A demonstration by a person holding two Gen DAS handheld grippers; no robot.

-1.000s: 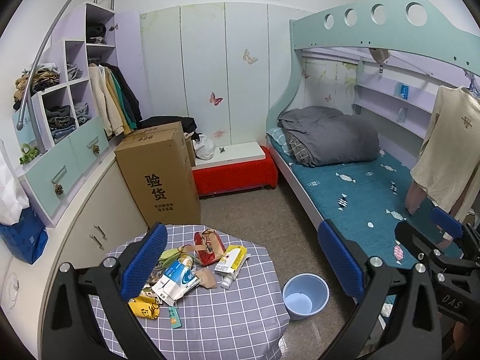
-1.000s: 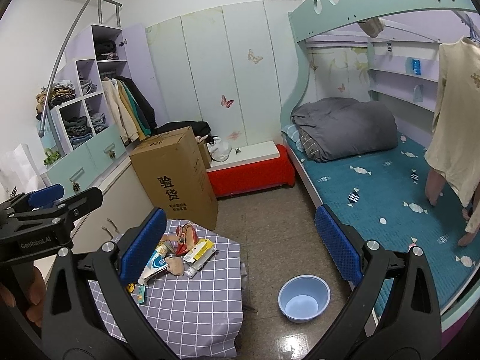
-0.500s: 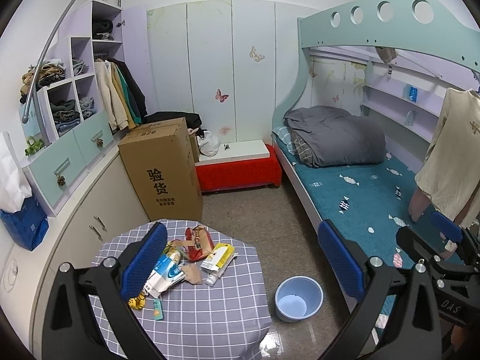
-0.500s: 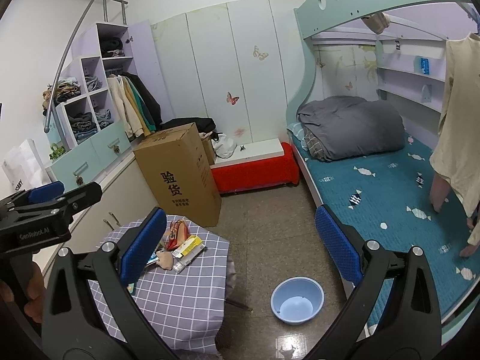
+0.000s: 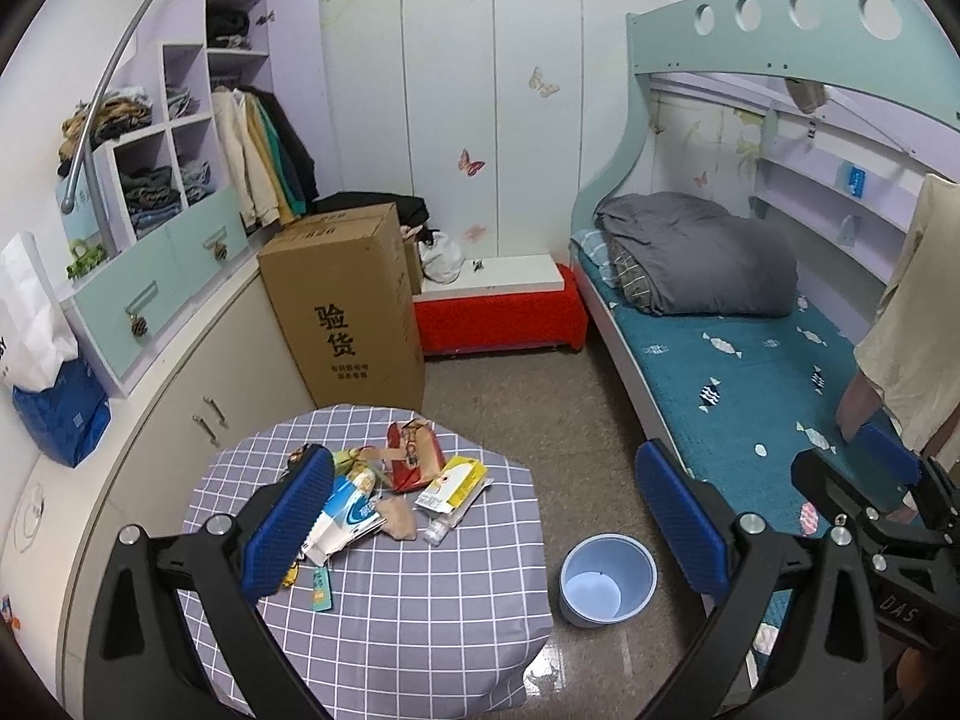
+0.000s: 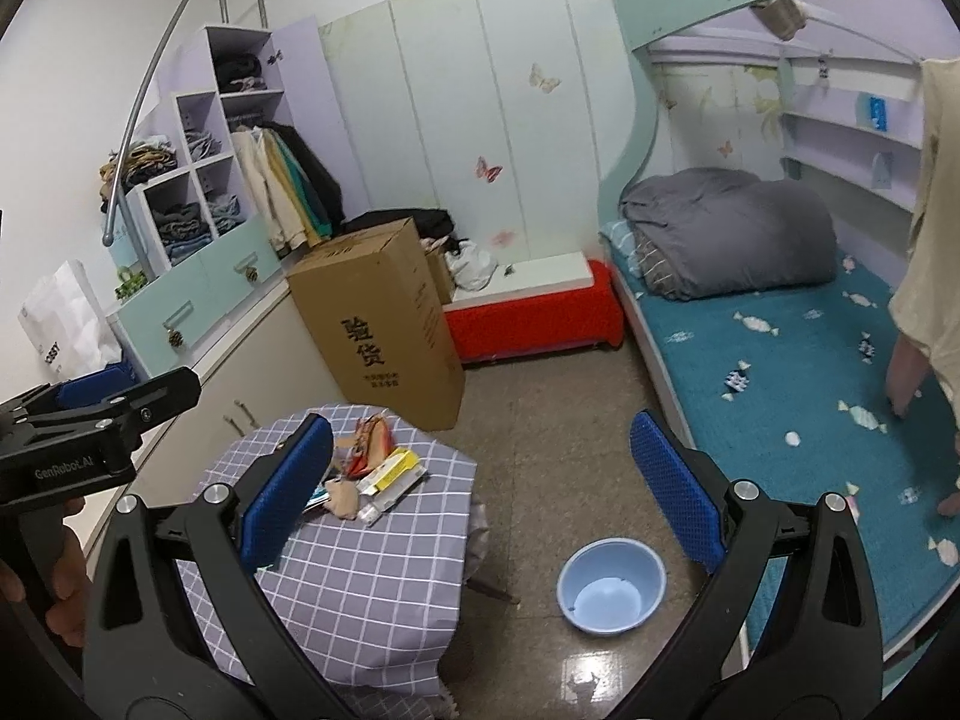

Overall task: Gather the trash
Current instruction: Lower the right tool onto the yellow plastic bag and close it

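**Both grippers held above a littered tabletop, bin on the floor alongside**

We see the left gripper (image 5: pixel 483 516) and right gripper (image 6: pixel 477 495) held above the room, the fingers of each spread wide and holding nothing. A tall cardboard box (image 5: pixel 345 300) stands just behind the tabletop (image 5: pixel 420 588), with a red bench (image 5: pixel 501 315) beside it and a bunk bed (image 5: pixel 738 360) to the right. The blue bin (image 5: pixel 607 579) stands on the floor just right of the tabletop; nothing shows inside it. The trash (image 5: pixel 390 492), a heap of wrappers and cartons, lies on the checked cloth. We note speckled floor tiles.
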